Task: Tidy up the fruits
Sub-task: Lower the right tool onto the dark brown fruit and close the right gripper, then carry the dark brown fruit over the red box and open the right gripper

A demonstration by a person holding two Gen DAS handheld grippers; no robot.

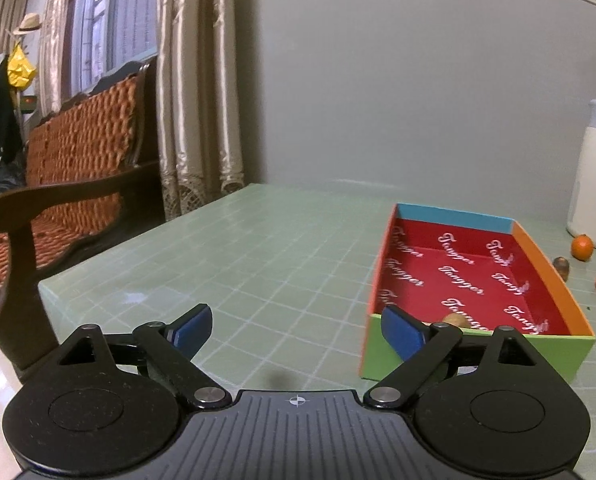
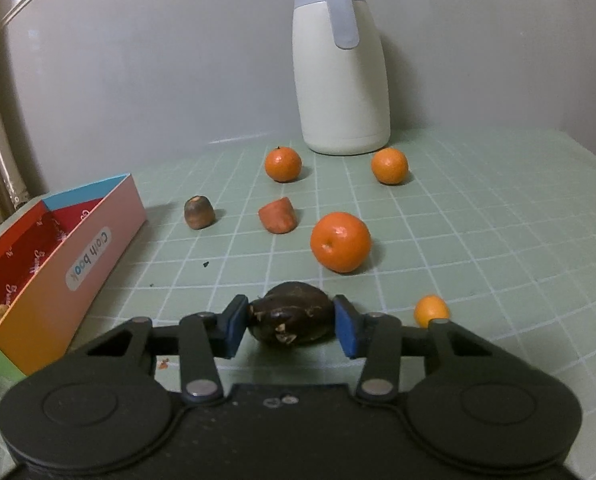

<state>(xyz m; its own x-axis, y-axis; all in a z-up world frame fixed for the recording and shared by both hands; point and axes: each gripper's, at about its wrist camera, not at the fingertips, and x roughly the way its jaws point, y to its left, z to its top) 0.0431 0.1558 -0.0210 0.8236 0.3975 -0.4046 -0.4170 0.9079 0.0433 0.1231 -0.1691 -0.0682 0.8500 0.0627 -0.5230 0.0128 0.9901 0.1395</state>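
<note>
My right gripper [image 2: 289,322] is shut on a dark brown fruit [image 2: 293,312] that rests on the green gridded table, a blue pad against each side. Beyond it lie a large orange [image 2: 340,241], two smaller oranges [image 2: 282,164] [image 2: 389,165], a tiny one [image 2: 431,310], an orange chunk [image 2: 277,216] and a brown stubby piece [image 2: 199,213]. The colourful box [image 2: 77,256] stands to the left. My left gripper [image 1: 295,324] hangs open over bare table, its right finger before the box's green front wall [image 1: 538,356]. A small tan fruit [image 1: 456,320] lies inside the box.
A cream jug [image 2: 340,72] with a grey lid stands by the back wall behind the oranges. A wooden bench [image 1: 77,184] with an orange cushion and curtains are off the table's left edge. Crumbs dot the table near the box.
</note>
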